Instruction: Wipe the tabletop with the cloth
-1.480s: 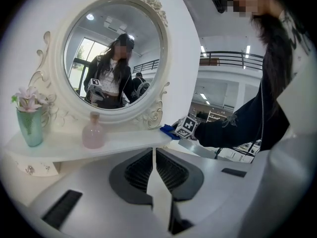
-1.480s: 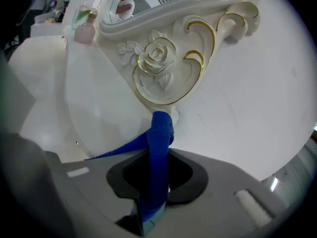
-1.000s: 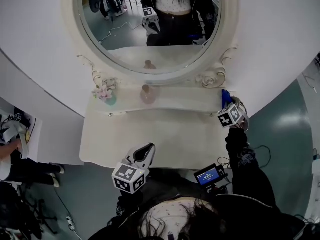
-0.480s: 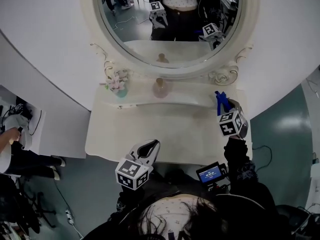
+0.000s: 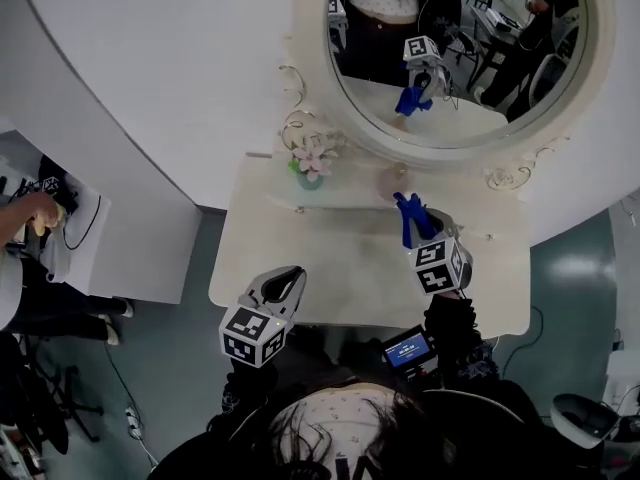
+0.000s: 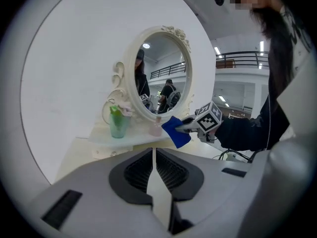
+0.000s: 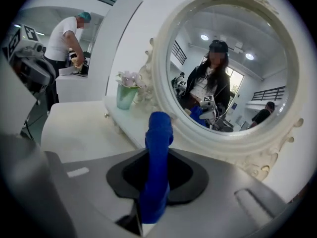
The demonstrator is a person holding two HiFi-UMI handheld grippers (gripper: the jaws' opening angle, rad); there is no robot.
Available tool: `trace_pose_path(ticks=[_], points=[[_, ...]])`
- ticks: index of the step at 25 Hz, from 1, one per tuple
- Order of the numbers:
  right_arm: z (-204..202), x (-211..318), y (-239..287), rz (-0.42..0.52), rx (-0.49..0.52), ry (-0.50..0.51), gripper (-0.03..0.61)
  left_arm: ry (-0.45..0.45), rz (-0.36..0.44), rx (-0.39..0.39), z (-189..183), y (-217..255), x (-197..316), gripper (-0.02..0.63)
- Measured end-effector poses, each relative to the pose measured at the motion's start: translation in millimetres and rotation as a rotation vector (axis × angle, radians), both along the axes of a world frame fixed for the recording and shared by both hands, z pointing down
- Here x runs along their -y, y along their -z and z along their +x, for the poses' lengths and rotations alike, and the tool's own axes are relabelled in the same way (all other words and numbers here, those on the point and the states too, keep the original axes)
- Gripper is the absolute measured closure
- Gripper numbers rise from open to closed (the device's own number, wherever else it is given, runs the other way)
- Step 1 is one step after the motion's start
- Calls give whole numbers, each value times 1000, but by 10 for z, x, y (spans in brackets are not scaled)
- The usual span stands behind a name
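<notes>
The left gripper [image 5: 284,286] hangs at the front left edge of the tabletop [image 5: 330,258], its 2 jaws pressed together with nothing between them. On the raised shelf behind stands a green vase [image 5: 309,176] of flowers. Further right, the right gripper [image 5: 424,234] is clamped on the blue cloth [image 5: 410,218], held over the tabletop's right half, below the round mirror [image 5: 470,68].
</notes>
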State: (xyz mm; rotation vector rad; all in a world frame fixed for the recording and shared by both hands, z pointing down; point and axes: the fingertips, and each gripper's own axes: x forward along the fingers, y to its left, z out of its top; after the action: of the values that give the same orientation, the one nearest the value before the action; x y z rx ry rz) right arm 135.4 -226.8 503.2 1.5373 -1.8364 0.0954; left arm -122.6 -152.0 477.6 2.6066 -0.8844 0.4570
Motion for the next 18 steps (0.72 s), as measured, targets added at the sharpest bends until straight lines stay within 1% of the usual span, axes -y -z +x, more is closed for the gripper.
trace_pose_path(ticks=[6, 11, 15, 18], points=[[-1322, 356, -84, -20, 52, 88, 503, 10, -16, 7, -768, -41, 280, 612], [-2341, 595, -212, -45, 94, 154, 502, 25, -18, 7, -1351, -49, 464, 612], [-3059, 765, -340, -71, 104, 229, 502, 53, -30, 9, -1735, -99, 551, 612], [-3498, 847, -481, -100, 106, 280, 502, 71, -42, 13, -1928, -144, 567, 612]])
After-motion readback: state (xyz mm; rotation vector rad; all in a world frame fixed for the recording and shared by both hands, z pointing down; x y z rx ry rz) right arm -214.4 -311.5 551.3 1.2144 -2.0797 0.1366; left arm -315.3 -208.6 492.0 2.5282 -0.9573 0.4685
